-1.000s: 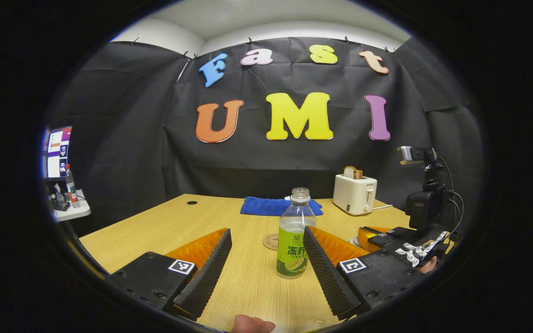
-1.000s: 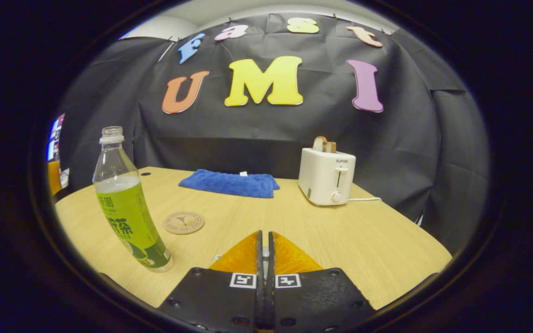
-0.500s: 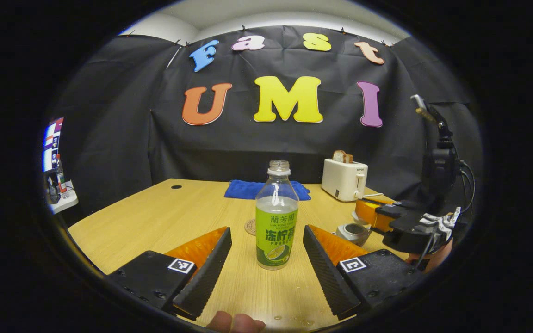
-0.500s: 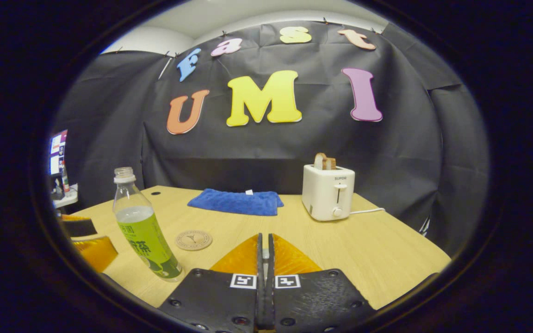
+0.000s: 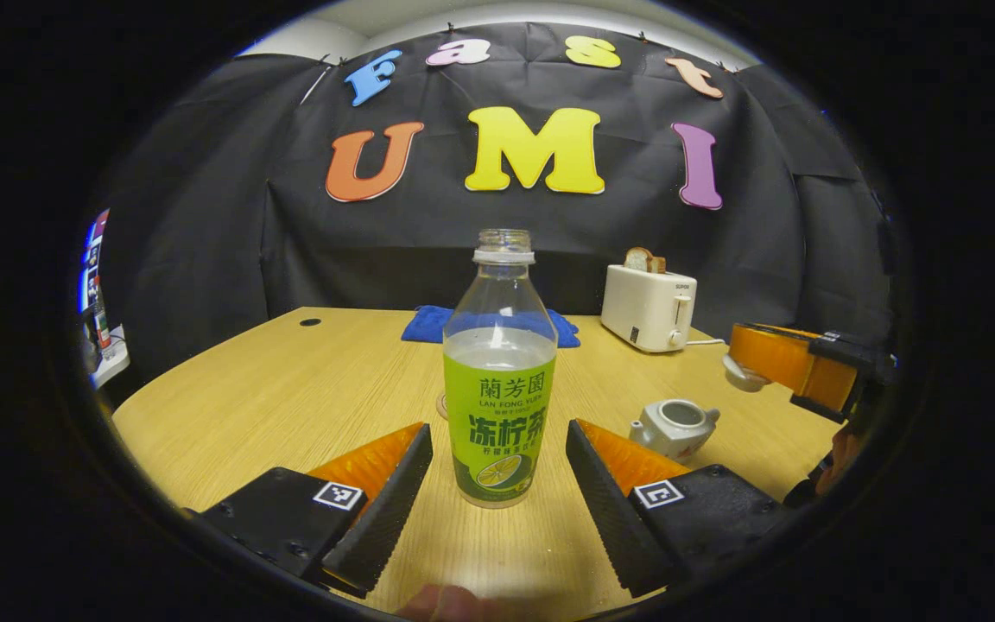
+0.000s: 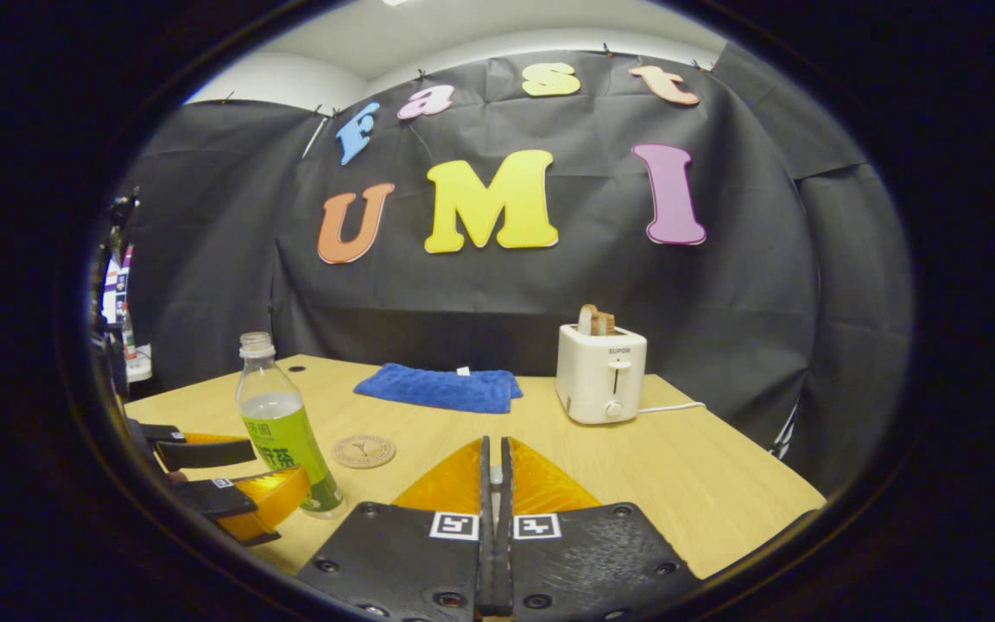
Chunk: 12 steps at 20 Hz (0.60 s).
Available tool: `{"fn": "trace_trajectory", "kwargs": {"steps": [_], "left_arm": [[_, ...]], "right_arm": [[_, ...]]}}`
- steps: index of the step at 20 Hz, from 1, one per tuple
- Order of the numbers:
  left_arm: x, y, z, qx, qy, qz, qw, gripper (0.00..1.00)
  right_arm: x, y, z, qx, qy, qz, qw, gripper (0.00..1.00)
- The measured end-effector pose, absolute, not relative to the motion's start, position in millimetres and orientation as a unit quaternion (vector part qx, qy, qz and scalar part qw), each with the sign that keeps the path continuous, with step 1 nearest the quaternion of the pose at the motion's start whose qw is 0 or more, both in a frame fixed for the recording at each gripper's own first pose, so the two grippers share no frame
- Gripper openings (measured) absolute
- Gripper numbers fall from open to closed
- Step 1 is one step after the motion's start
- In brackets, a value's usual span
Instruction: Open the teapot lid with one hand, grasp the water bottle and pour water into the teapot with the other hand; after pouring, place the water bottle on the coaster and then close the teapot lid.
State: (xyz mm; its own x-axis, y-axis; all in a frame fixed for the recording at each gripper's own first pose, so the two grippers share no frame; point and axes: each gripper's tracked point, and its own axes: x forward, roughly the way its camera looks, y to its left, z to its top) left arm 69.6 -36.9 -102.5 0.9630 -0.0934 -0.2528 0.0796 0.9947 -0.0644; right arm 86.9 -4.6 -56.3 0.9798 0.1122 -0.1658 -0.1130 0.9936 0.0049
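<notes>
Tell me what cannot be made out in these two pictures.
- Coaster: left gripper view, mostly hidden behind the water bottle.
- Teapot lid: held in the right tongs, too small to judge in the left gripper view; in the right gripper view its own fingers hide it.
- Teapot: water level inside too small to tell.

Left gripper (image 5: 497, 479) fingers (image 5: 381, 510) flank upright water bottle (image 5: 499, 380), untouched.

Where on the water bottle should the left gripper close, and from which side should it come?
Grip the water bottle at its labelled, straight-walled middle, below the narrowing shoulder. It stands upright and uncapped on the table, so come in level from the near side, as the open left gripper already does, one finger on each side. Keep it upright.
</notes>
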Motion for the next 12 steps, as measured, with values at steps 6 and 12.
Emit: {"fn": "trace_trajectory", "kwargs": {"steps": [6,12], "left_arm": [[88,-39,-115,-0.019,0.137,-0.05,0.989,0.98],[95,-39,-121,0.007,0.144,-0.048,0.988,0.82]], "right_arm": [[85,-17,-60,-0.002,0.09,0.049,0.995,0.0],[80,-21,-58,0.003,0.09,0.053,0.995,0.0]]}}
